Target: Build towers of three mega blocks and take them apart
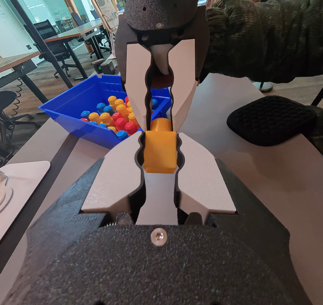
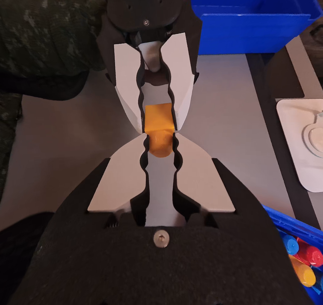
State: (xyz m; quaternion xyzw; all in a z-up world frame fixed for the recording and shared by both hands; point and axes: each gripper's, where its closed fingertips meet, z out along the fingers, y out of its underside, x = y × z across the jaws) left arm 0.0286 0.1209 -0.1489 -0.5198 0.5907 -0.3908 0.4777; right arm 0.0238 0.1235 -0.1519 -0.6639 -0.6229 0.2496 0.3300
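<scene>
An orange mega block [image 1: 160, 153] with one round stud is held level above the grey table [image 1: 227, 183], between my two grippers, which face each other tip to tip. My left gripper [image 1: 160, 136] is shut on the block's square body. My right gripper [image 1: 160, 129] comes from the far side and is shut on the stud [image 1: 160, 124]. In the right wrist view, my right gripper [image 2: 160, 136] clamps the stud [image 2: 160, 146], and the left gripper [image 2: 159, 129] holds the body [image 2: 158, 118]. No other block is attached to it.
A blue bin [image 1: 70, 102] with several red, blue and orange blocks [image 1: 120, 122] stands behind left; it also shows in the right wrist view [image 2: 293, 225]. A second blue bin [image 2: 244, 31] stands farther off. A white mat [image 1: 22, 183] lies left. A gloved hand [image 1: 262, 40] holds the right gripper. Less than 4 cm separates the two grippers' tips.
</scene>
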